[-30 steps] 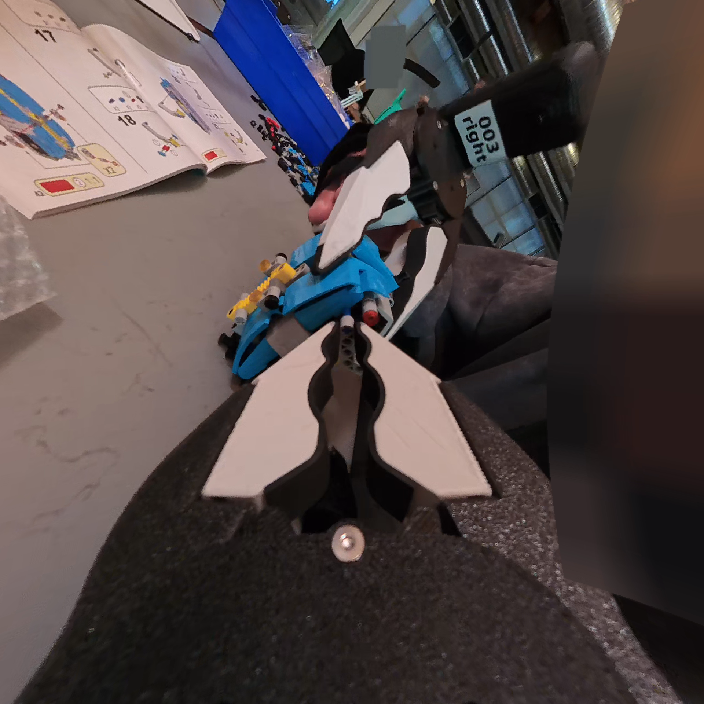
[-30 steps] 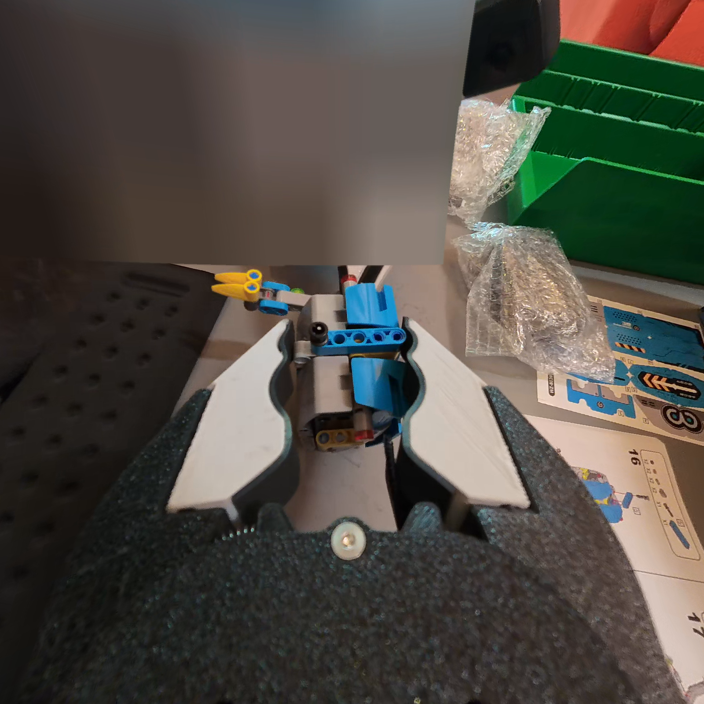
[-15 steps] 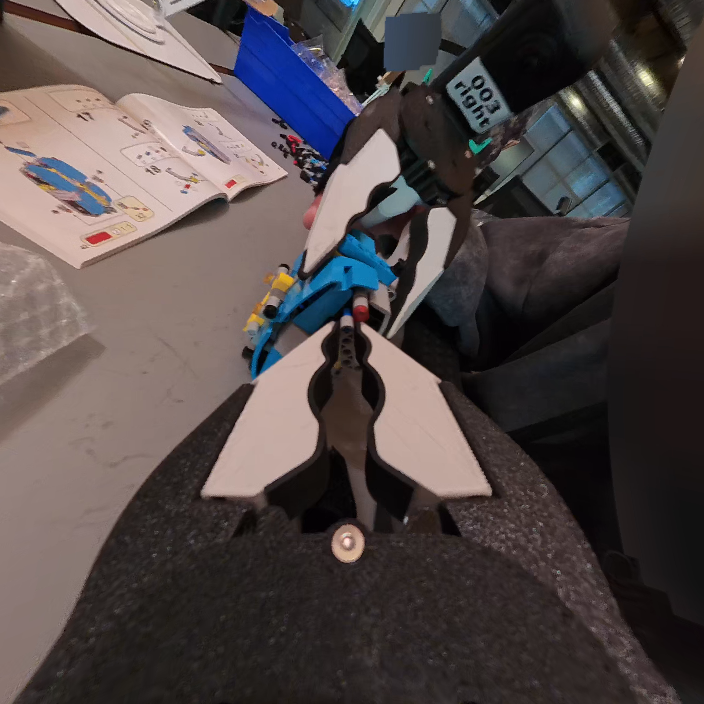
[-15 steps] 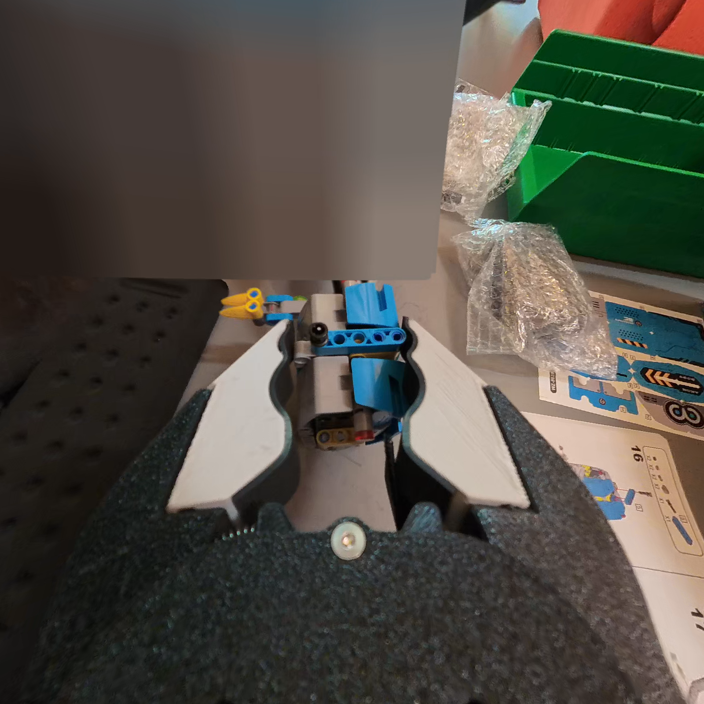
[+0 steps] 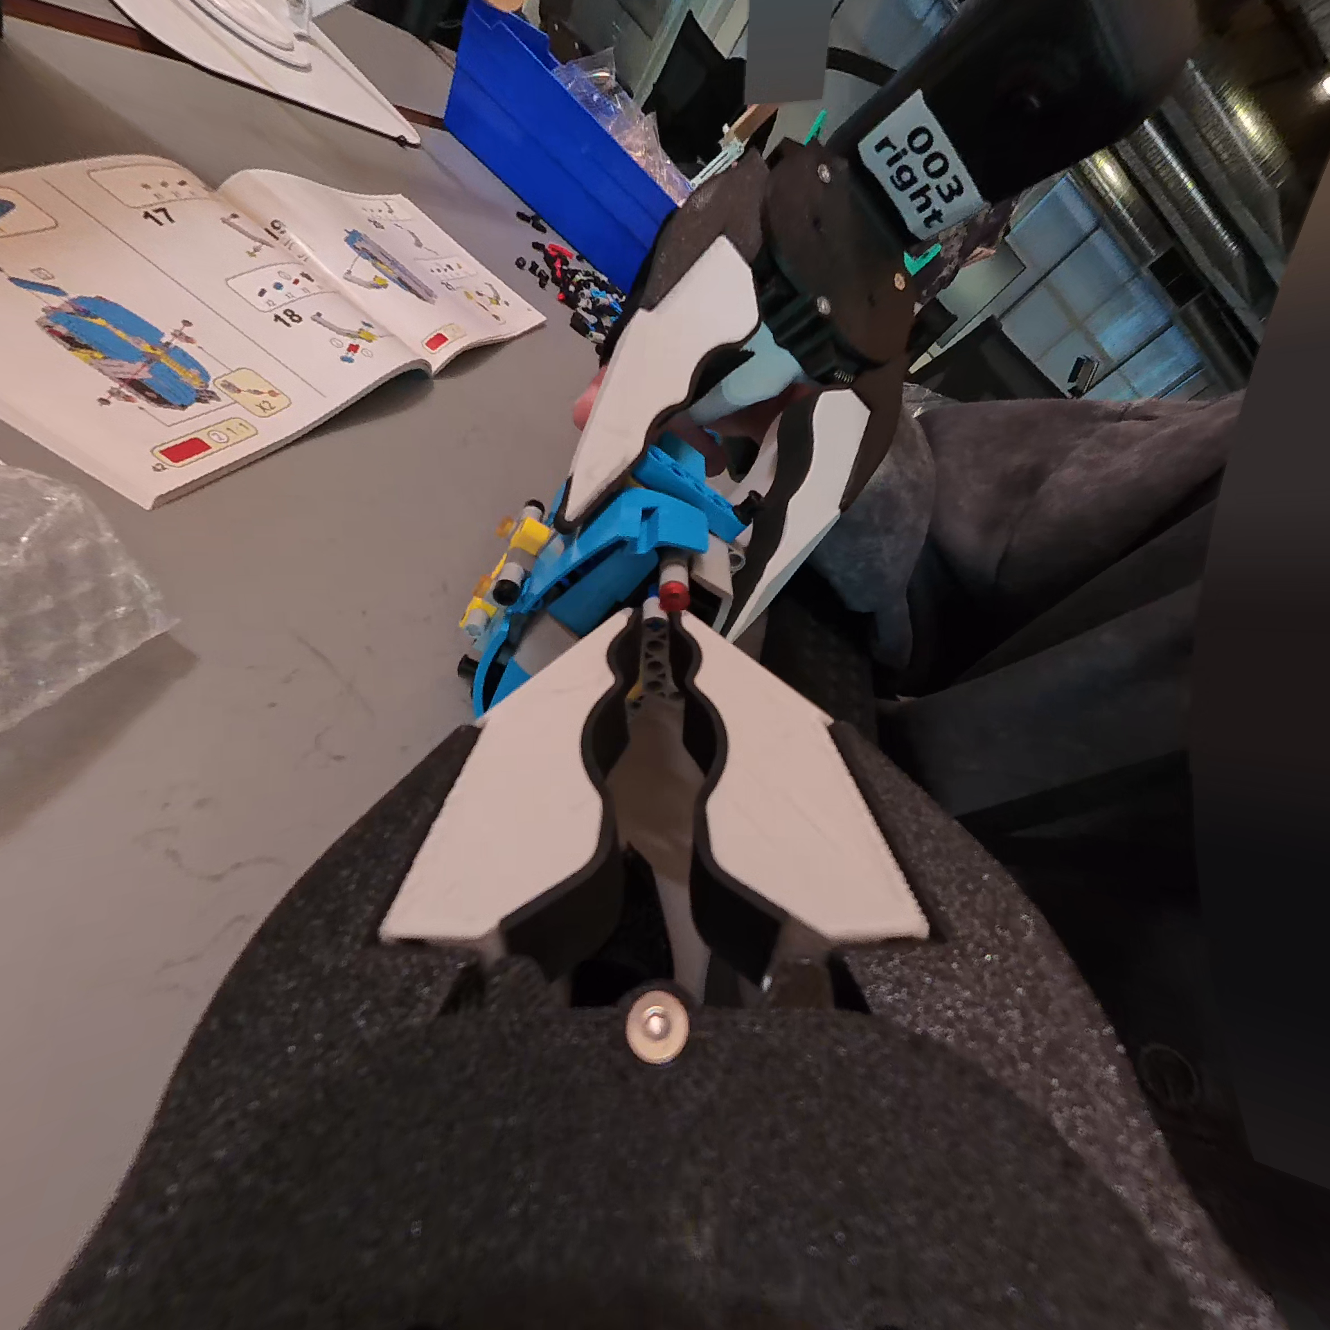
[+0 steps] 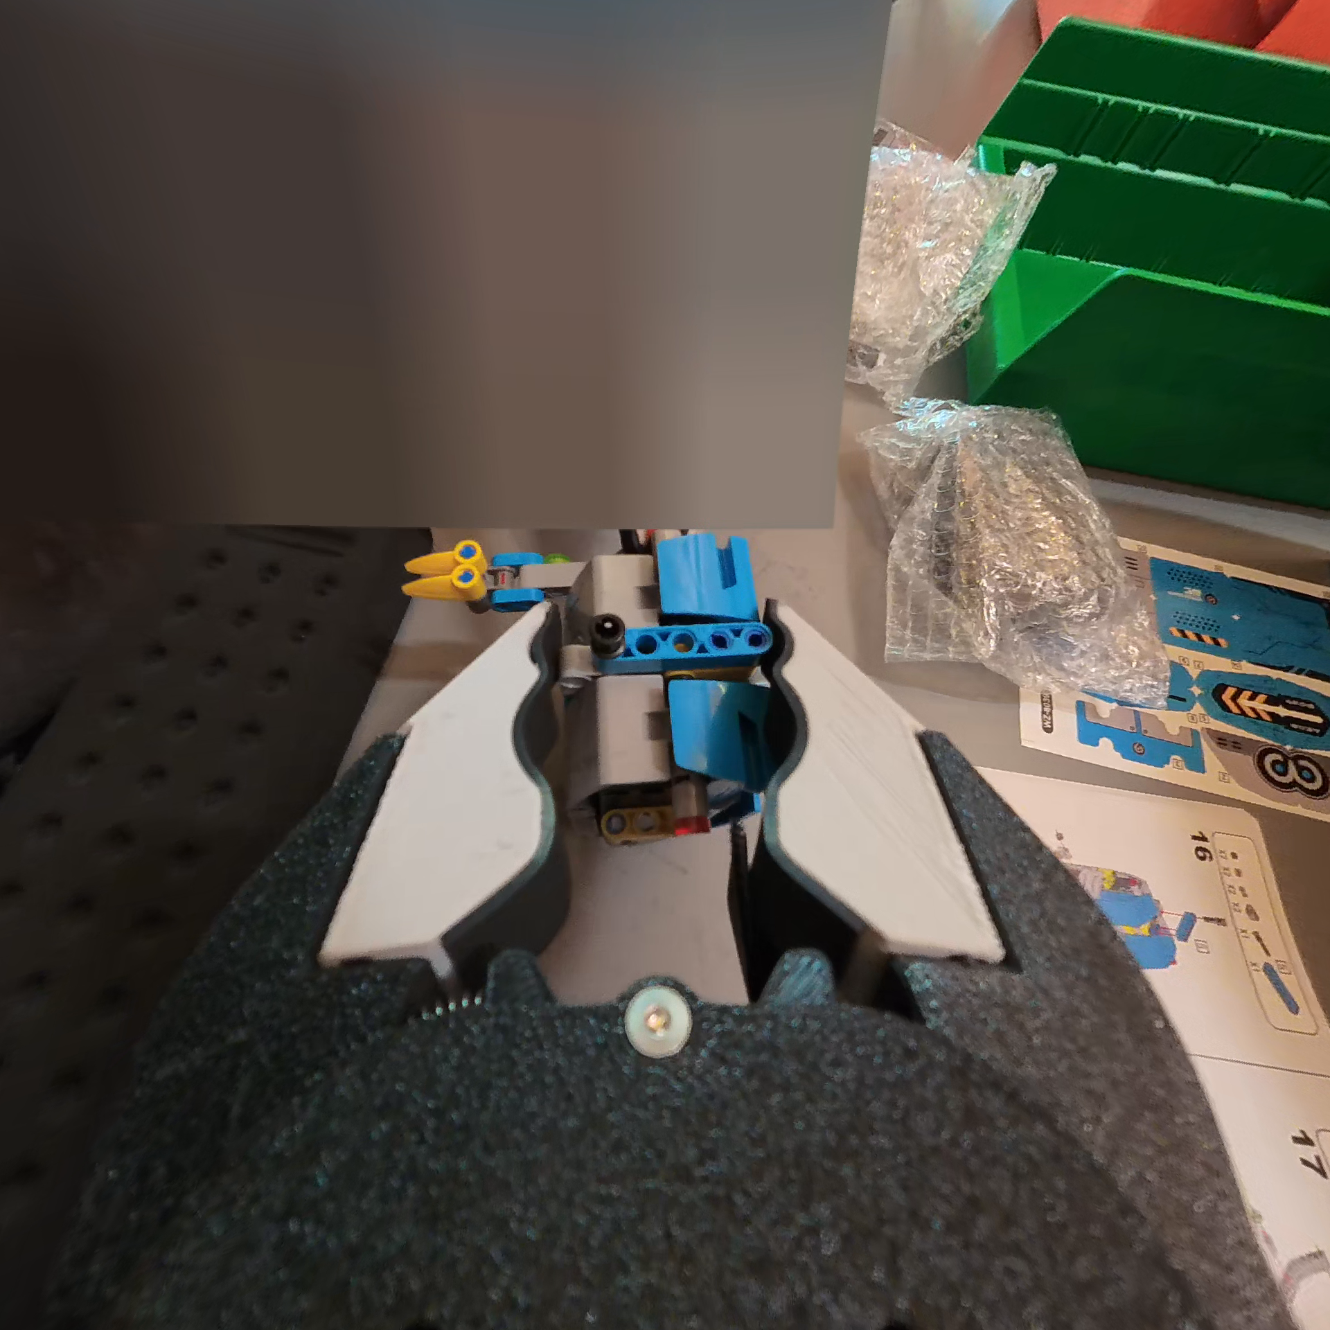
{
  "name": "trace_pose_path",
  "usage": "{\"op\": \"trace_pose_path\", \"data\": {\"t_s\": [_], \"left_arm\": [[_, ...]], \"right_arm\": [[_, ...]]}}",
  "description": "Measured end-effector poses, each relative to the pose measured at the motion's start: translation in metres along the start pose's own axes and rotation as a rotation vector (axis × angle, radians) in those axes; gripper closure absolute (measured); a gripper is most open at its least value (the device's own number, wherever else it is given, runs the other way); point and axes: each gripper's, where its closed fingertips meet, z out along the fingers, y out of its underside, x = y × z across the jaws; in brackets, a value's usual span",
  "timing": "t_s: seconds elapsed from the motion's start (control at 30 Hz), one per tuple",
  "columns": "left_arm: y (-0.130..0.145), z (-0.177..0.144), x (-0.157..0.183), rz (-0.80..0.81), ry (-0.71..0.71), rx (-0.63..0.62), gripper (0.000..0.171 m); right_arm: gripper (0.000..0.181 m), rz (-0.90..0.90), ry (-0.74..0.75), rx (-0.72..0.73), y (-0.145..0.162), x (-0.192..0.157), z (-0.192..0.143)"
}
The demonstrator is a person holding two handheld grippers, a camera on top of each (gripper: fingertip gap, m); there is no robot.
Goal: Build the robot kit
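Nearest in each wrist view is coarse black foam, cut in a curve around two pale, wedge-shaped fingers with wavy black inner edges. The left hand-held gripper (image 5: 653, 640) has its fingers drawn close, pinching a thin grey perforated beam (image 5: 653, 658); the beam's lower length is lost in shadow between the fingers. Just beyond, the right hand-held gripper (image 6: 658, 633) clamps the brick model (image 6: 669, 691) by its sides, its fingers pressing a blue holed beam and smooth grey and blue panels. The model sits low at the near edge of the grey, scuffed worktop (image 5: 216, 720); whether it rests on it cannot be told. Yellow pointed pieces jut from its far side, and its top is cut off by a blurred patch. Beside it lie crinkled clear plastic bags (image 6: 1000, 547), a blue sticker sheet (image 6: 1223, 669) and an open instruction booklet (image 5: 237, 317). Farther off are loose small parts (image 5: 576, 288), too small to make out, a blue bin (image 5: 554, 144) and a ribbed green bin (image 6: 1166, 288).
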Motion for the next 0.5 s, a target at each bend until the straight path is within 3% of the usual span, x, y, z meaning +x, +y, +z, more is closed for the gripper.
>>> {"op": "trace_pose_path", "data": {"t_s": [0.27,0.5], "left_arm": [[0.0008,-0.0007,-0.0007,0.251,-0.116,-0.063,0.166],[-0.0004,0.001,0.0007,0.147,-0.051,-0.024,0.166]], "right_arm": [[0.126,0.035,-0.019,0.029,-0.0019,-0.0008,0.0018],[0.126,0.016,-0.011,0.026,-0.0015,-0.0014,0.002]]}}
